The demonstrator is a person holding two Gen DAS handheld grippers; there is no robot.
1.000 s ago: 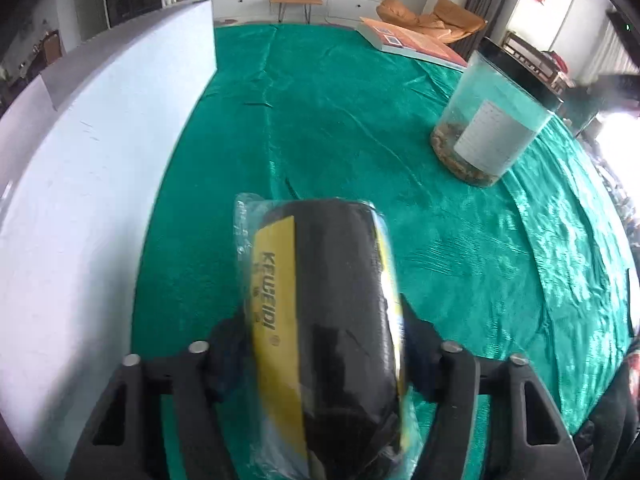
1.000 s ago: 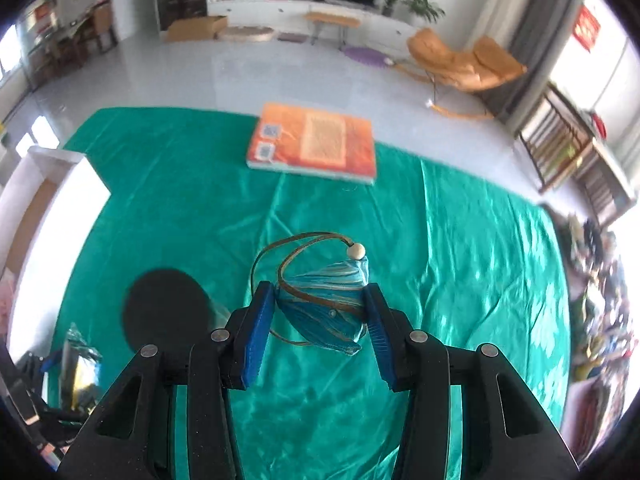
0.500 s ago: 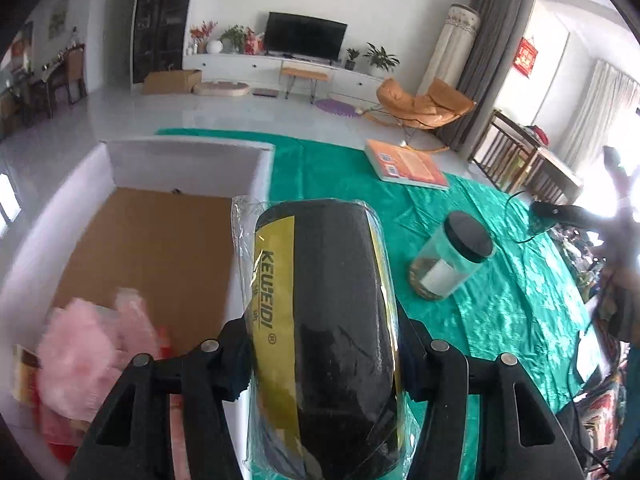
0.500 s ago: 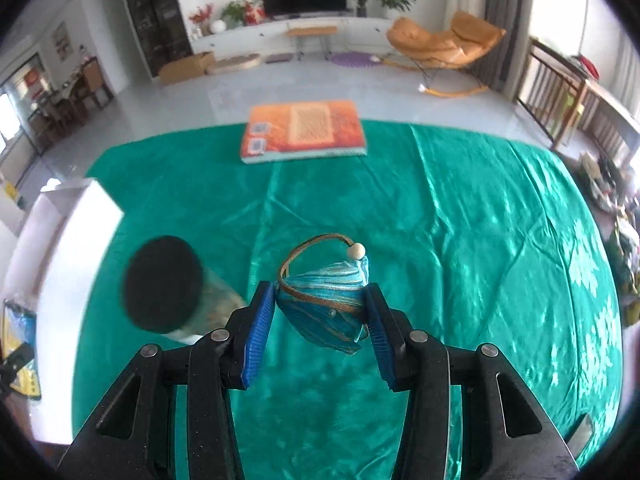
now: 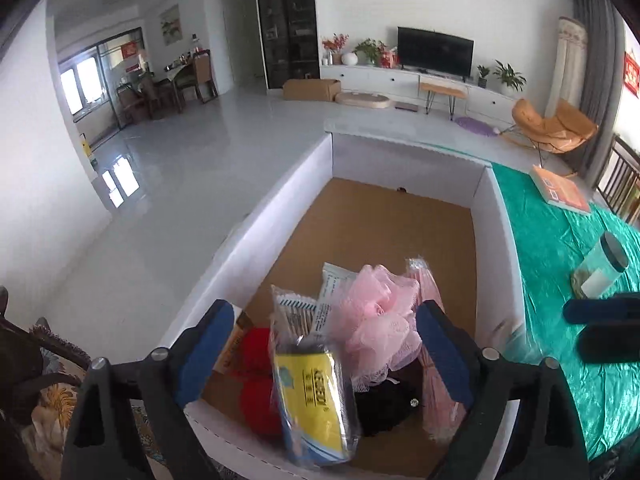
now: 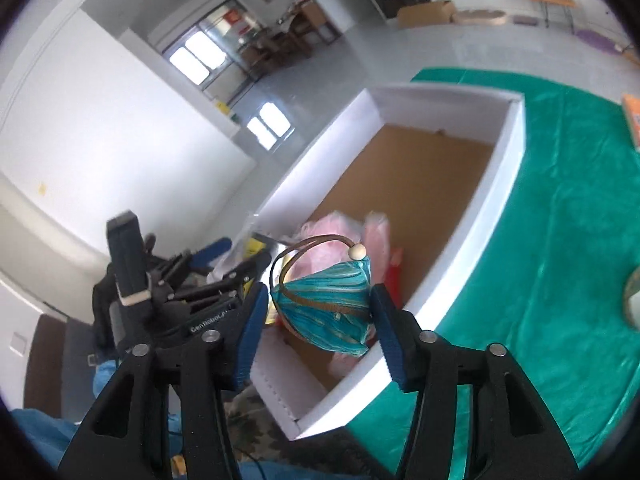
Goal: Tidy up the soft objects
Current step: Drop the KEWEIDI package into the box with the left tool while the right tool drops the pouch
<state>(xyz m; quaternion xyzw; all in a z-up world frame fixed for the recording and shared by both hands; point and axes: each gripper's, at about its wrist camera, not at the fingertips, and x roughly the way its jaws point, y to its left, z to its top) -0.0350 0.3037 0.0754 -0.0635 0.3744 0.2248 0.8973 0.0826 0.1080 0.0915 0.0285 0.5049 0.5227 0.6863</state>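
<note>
- Left gripper (image 5: 320, 354): jaws are opening, pads well clear of the yellow-and-black pack (image 5: 316, 402). A second ago they were clamped on it over the green cloth; now the pack sits free between the spread fingers, tilted, over the near end of the white box (image 5: 276, 204). Can't tell if it has landed or is mid-drop.
- Right gripper (image 6: 318, 320): jaws also opening. The teal pouch (image 6: 326, 306) with its brown cord loop and bead is between the pads; there's a gap on the left side, and contact on the right side is unclear, so I read it as released or nearly so. It's above the box's near corner, just inside the wall.
- Both hands have swung from the open cloth to above the box within the last second, so this is the drop-off step for two items at once.
- Already in the box, near end: red yarn balls (image 5: 256, 376), a pink mesh puff (image 5: 372, 312), a black item (image 5: 384, 404), and a few flat plastic-wrapped packets (image 5: 296, 316). The far half shows bare brown floor, plenty of room.
- Risk, my guess: the pouch is close to the box's edge and could catch the rim rather than fall in.
- Further out on the green cloth (image 5: 560, 240): a jar with a black lid (image 5: 600, 268) and an orange book (image 5: 562, 194). Both look rigid, so probably not part of the sort.
- If both drops land, I see no soft things left on the visible cloth.
</note>
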